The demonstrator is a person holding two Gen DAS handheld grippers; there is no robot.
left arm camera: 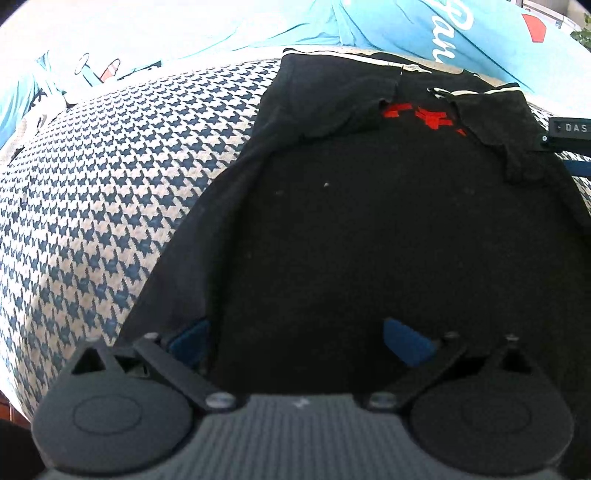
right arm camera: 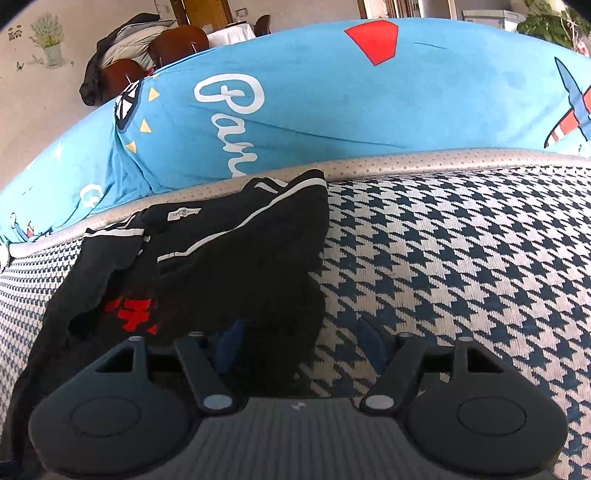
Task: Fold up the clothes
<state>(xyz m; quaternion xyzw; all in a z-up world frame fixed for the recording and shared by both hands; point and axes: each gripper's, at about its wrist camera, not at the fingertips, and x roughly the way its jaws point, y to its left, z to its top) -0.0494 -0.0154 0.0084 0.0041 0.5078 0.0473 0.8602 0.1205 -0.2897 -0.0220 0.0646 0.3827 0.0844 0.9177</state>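
A black shirt (left arm camera: 369, 229) with red print and white stripes lies on a houndstooth surface (left arm camera: 110, 184). Both sleeves are folded in over the chest. My left gripper (left arm camera: 295, 339) is open, low over the shirt's near left edge; its left blue fingertip (left arm camera: 188, 339) is partly under the cloth edge. In the right wrist view the shirt (right arm camera: 229, 266) fills the left half. My right gripper (right arm camera: 299, 347) is open over the shirt's right edge, its left pad above cloth and its right pad above the houndstooth surface (right arm camera: 461, 258). The right gripper's body (left arm camera: 569, 129) shows at the left view's right edge.
A blue printed bedsheet (right arm camera: 332, 103) lies behind the houndstooth surface's grey trim (right arm camera: 406, 162). Far back in the right wrist view are brown chairs (right arm camera: 177, 40) with a dark jacket and a plant (right arm camera: 554, 22).
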